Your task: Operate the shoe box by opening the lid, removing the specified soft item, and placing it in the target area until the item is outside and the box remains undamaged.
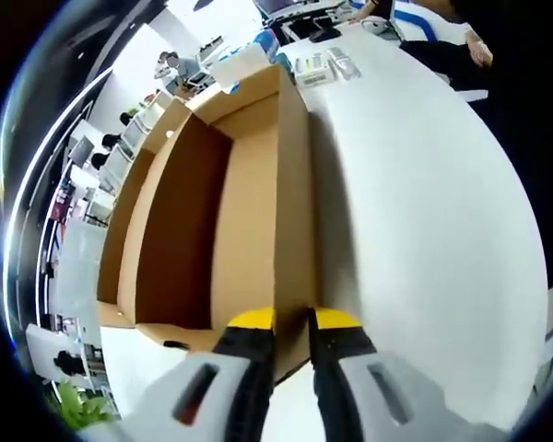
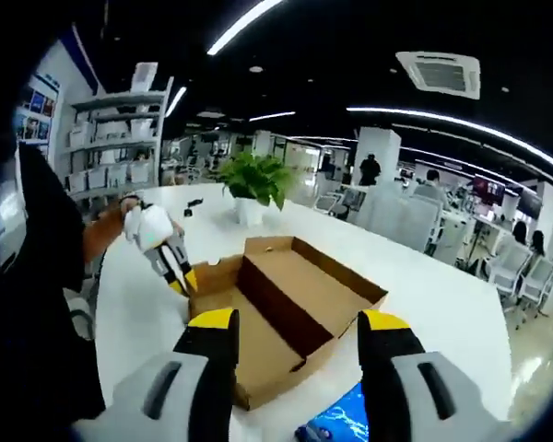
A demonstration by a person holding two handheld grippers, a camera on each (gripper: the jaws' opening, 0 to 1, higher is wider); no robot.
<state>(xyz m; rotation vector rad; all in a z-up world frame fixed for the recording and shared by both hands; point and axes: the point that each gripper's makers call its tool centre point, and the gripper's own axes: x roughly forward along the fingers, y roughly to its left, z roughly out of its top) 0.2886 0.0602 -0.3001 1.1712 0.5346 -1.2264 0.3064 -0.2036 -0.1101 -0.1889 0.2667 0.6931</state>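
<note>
The brown cardboard shoe box (image 1: 203, 230) lies open on the white table (image 1: 424, 203), and nothing shows inside it. My left gripper (image 1: 292, 324) is shut on the box's right-hand wall, with the cardboard edge between its yellow-tipped jaws. In the right gripper view the same box (image 2: 295, 299) sits mid-table, with the left gripper (image 2: 172, 262) clamped on its left corner. My right gripper (image 2: 300, 343) hovers open above the box's near side, jaws wide apart and holding nothing. A blue soft packet (image 2: 336, 422) lies on the table just outside the box, below the right jaws.
A potted plant (image 2: 253, 184) stands on the table beyond the box. Small white items (image 1: 324, 66) and a white carton (image 1: 240, 64) lie at the table's far end. A person's hand (image 1: 479, 48) rests near there. Shelves and office chairs surround the table.
</note>
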